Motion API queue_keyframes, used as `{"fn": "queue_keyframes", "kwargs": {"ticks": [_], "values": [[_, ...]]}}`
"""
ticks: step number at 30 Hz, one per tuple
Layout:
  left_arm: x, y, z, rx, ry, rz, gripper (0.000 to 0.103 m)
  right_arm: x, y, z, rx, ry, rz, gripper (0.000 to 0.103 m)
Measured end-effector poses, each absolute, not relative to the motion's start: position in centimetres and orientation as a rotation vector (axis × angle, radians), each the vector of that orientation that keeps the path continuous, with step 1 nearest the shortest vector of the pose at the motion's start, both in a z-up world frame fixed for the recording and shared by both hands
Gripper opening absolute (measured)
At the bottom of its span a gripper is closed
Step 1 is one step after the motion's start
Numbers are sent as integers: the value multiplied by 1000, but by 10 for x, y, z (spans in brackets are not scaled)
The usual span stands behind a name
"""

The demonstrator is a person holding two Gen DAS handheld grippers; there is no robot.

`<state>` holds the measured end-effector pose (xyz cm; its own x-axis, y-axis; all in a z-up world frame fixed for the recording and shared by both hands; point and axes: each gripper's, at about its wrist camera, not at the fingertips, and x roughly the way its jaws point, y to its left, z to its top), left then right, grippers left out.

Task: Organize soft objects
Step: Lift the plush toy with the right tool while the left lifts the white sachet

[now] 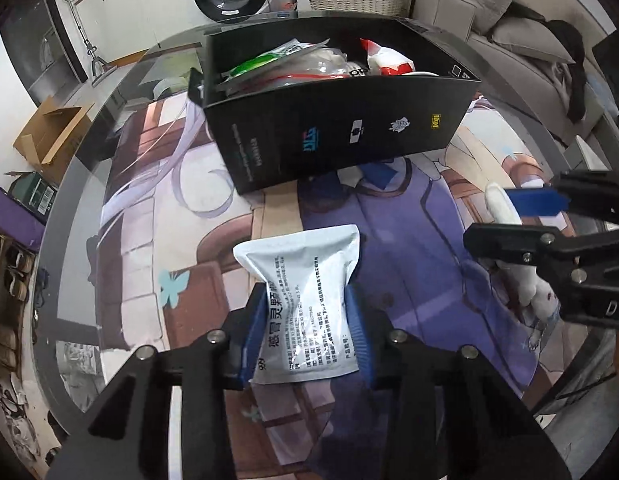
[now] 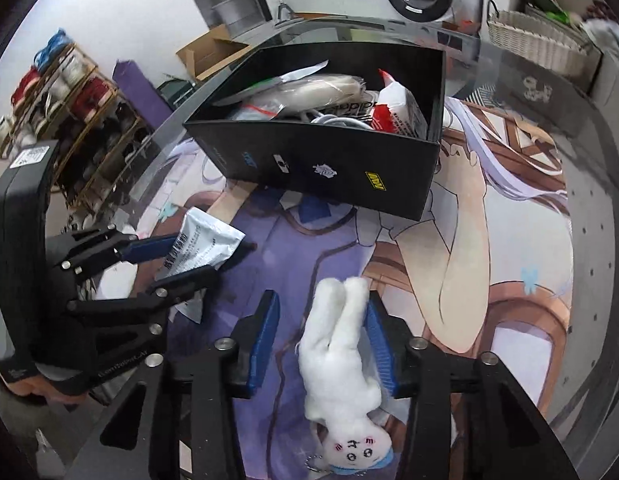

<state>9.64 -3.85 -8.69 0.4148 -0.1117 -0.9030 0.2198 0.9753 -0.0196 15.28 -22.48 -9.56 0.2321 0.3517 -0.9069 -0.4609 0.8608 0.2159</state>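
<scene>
Left tool (image 1: pixel 305 334) grips pouch (image 1: pixel 305 300) | right tool (image 2: pixel 323 340) wide around plush (image 2: pixel 341 364) | I judge box (image 2: pixel 329 168) ahead part-filled, both pending

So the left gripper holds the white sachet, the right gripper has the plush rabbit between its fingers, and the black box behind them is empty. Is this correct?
Not quite: the black box is not empty. The right wrist view shows packets and bags already inside it. The rest stands: the left gripper holds the white sachet, and the plush rabbit sits between the right gripper's fingers.
</scene>
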Motion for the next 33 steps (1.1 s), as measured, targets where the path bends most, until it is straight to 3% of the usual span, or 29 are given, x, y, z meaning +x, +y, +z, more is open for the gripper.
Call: {"fn": "queue_keyframes", "kwargs": {"ticks": [4,8,13,18,20,21,23,26,29,33], "values": [[89,-36,-88,121,1111,-216,50,134,-230,-97,-127,1218,588,49],[77,-34,-92,111,1115,-235,55,117,-234,-103,-236,1198,583,60],[76,-34,-92,122,1119,-247,56,109,-236,-110,-305,1192,589,61],[72,-35,-92,140,1148,-261,62,108,-227,-113,-338,1197,598,70],[70,-35,-92,143,1156,-261,73,107,-224,-115,-355,1184,599,70],[69,-35,-92,140,1163,-263,73,108,-224,-116,-355,1179,601,70],[65,-36,-93,136,1173,-275,66,105,-227,-117,-360,1153,606,61],[56,-37,-95,140,1134,-282,54,101,-228,-114,-364,1118,651,27],[52,-44,-91,174,1119,-306,44,102,-225,-114,-352,1113,661,24],[52,-45,-89,185,1109,-322,39,101,-226,-112,-345,1102,670,23]]}}
